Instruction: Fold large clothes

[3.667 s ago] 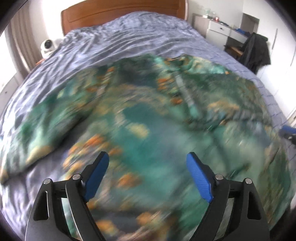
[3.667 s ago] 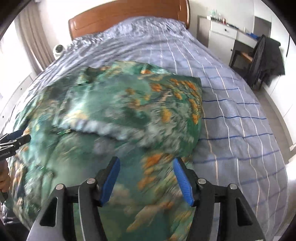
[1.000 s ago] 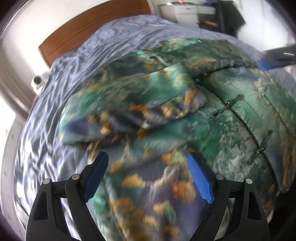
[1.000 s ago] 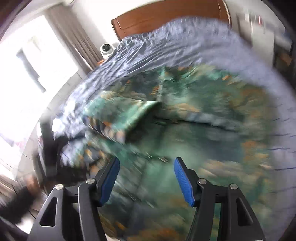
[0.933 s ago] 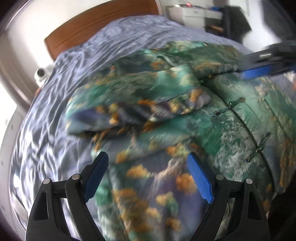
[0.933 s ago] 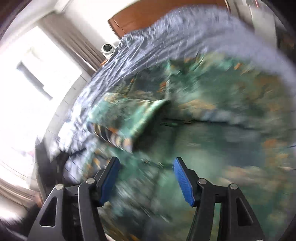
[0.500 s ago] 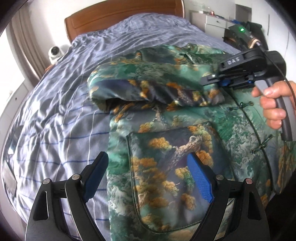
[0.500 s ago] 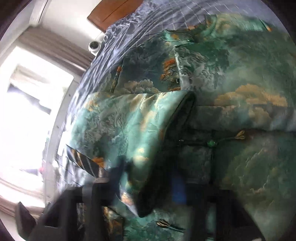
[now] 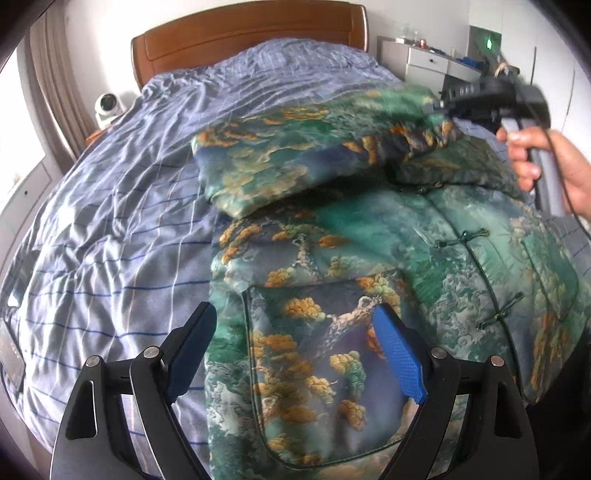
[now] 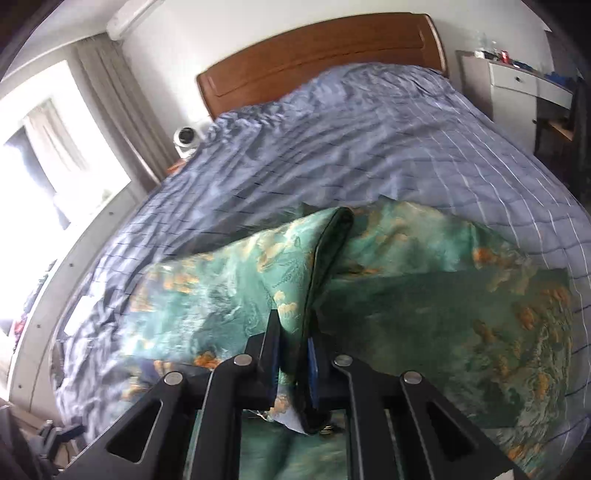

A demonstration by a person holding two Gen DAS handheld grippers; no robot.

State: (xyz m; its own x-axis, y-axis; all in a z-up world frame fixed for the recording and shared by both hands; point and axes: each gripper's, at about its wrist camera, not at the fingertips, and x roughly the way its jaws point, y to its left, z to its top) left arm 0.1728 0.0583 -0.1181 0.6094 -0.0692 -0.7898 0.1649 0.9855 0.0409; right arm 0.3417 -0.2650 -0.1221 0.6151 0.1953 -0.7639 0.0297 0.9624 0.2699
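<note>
Bed point(image 9: 110, 229): blue striped cover, wooden headboard point(image 9: 251, 33) at the far end; unchanged from my earlier views

Jacket point(image 9: 369, 295): green, orange tree print, lying front up on the bed's right half, long axis running from hem near me toward the headboard

Sleeve point(image 9: 295, 162): earlier folded across the chest, now lifted and pulled toward the right; long axis crosswise to the body

Right gripper point(image 10: 291, 354): jaws have just been closing, now clenched on the sleeve's dark-edged cuff; my right hand point(image 9: 554, 166) grips the handle

Left gripper point(image 9: 295, 343): released, jaws wide above the pocket point(image 9: 314, 369), holding nothing
</note>
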